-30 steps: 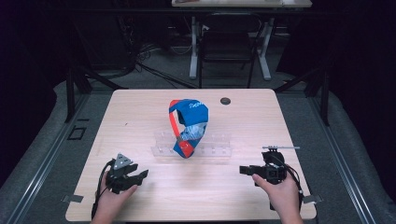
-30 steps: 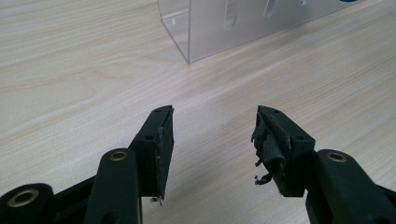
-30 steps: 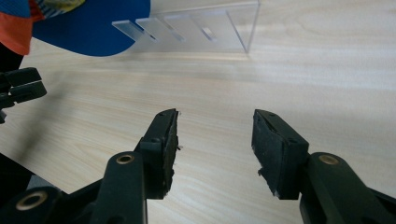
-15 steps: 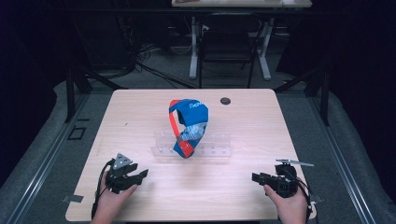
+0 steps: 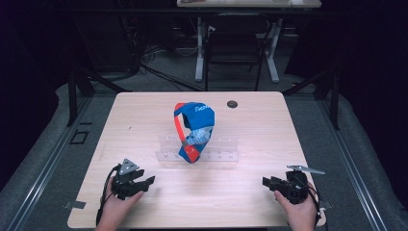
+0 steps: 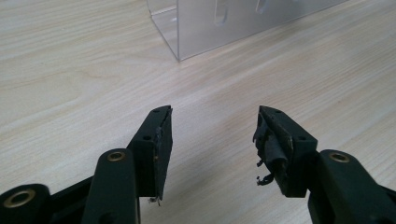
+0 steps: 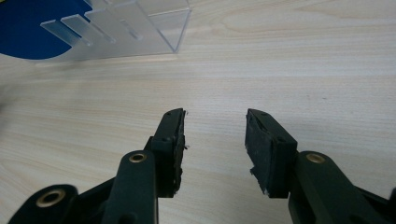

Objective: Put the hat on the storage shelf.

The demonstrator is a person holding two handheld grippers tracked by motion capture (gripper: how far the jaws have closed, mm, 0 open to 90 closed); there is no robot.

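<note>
Table (image 5: 144, 115): light wood, seen from the high view. I log the following on it.

Clear acrylic rack (image 5: 219, 149): lies across the middle of the table; its corner appears in the left gripper view (image 6: 187, 28) and in the right gripper view (image 7: 140, 28).

Blue and red bag (image 5: 193, 130): stands upright, leaning into the rack near its centre.

Small dark disc (image 5: 232, 104): sits near the far edge, well apart from the bag.

Left gripper (image 5: 144, 182) (image 6: 212, 135): I hold it low at the near left, jaws spread, nothing between them.

Right gripper (image 5: 266, 182) (image 7: 215, 135): near right, jaws spread over bare wood, pointing toward the rack.
</note>
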